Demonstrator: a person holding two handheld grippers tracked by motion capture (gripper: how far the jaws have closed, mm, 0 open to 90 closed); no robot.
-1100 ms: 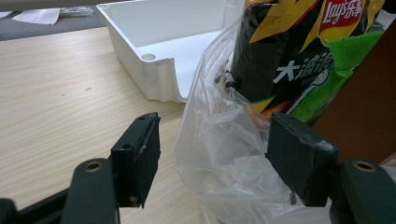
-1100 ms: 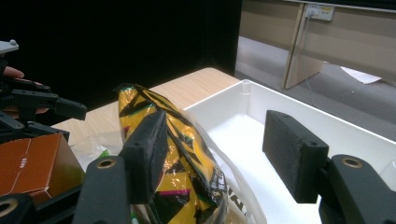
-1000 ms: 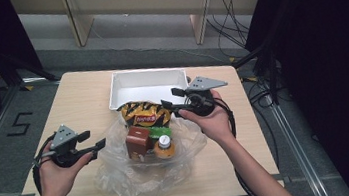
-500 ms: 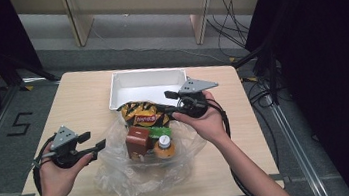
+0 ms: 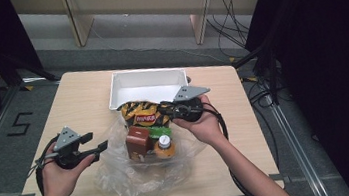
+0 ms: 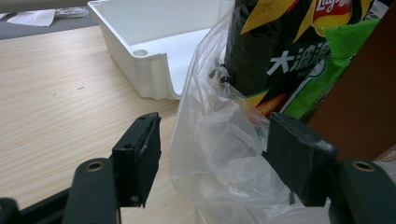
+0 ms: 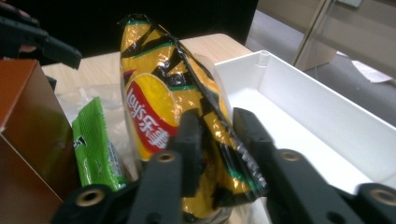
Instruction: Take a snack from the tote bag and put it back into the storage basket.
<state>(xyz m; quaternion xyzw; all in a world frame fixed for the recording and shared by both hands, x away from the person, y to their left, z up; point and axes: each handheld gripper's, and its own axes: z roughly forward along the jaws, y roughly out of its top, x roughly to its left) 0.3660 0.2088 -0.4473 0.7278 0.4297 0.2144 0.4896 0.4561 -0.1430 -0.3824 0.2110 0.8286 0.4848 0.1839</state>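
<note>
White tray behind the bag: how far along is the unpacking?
Nothing looks unpacked: the white plastic tray holds nothing. In hand: the right gripper, whose jaws have just been closing, pinches the yellow-and-black chip bag beside the tray. The left gripper is open around a fold of the clear plastic bag. Left inside: the brown box, green packet and white-capped orange bottle.

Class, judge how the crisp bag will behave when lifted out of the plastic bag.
The crisp bag looks puffy, so probably light. Its foil creases where the right gripper has just closed on it, so likely floppy, and its contents fragile.
</note>
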